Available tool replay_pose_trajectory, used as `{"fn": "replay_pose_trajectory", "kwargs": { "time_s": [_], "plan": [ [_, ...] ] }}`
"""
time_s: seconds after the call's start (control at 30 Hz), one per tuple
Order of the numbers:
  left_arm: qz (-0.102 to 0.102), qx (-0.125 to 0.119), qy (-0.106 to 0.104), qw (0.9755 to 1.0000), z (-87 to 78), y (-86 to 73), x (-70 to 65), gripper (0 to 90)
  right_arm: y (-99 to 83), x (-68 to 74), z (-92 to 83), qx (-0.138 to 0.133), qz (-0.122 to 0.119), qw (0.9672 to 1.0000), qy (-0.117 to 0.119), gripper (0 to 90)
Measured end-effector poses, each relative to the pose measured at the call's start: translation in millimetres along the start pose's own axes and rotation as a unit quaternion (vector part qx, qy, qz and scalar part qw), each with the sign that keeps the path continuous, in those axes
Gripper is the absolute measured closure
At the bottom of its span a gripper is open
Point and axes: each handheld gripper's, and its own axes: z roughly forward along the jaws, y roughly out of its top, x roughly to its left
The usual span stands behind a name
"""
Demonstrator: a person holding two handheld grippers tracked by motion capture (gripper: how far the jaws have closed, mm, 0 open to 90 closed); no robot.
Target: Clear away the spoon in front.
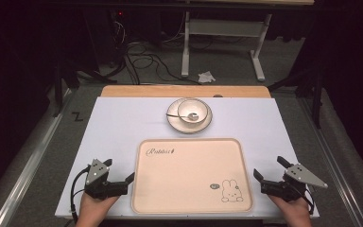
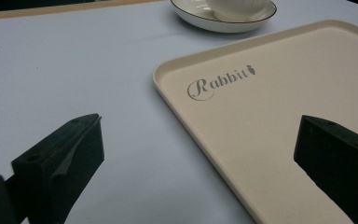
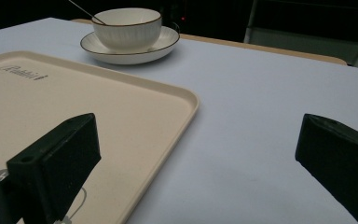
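Observation:
A cream tray [image 1: 193,142] with a rabbit print and the word "Rabbit" lies at the table's near middle, bare of other things. Behind it stands a white bowl [image 1: 192,111] on a white saucer [image 1: 174,122], with a spoon [image 1: 176,115] resting in the bowl. My left gripper [image 1: 118,171] is open at the tray's left edge, one jaw over the tray [image 2: 177,70] and one over the table. My right gripper [image 1: 270,168] is open at the tray's right edge, straddling the rim [image 3: 186,100]. The bowl [image 3: 126,28] and saucer [image 3: 158,46] show far off.
A white sheet [image 1: 123,123] covers the table, with a wooden strip [image 1: 184,91] along the far edge. Beyond the table stand a white metal frame [image 1: 222,42] and loose cables [image 1: 142,61] on the floor. A crumpled paper [image 1: 206,76] lies there too.

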Motion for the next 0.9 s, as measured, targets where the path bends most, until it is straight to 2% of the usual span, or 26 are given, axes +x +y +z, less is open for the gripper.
{"fn": "replay_pose_trajectory", "kwargs": {
  "time_s": [0.37,0.5,0.77,0.9],
  "plan": [
    [-0.004,-0.001,-0.008,1.0000,2.9,5.4,-5.4,2.6,0.5,2.1,0.4,0.000,-0.007,1.0000,0.003,0.5],
    [-0.012,-0.002,-0.017,0.9998,5.8,10.0,-8.8,2.6,0.3,2.0,0.6,0.001,-0.005,1.0000,0.002,0.5],
    [-0.006,-0.015,-0.014,0.9998,5.5,20.7,-17.3,2.6,1.0,2.7,0.0,-0.001,-0.007,1.0000,0.004,0.5],
    [0.002,-0.010,-0.011,0.9999,5.6,26.0,-18.6,2.6,1.0,2.9,0.6,-0.001,-0.009,0.9999,0.005,0.5]
  ]
}}
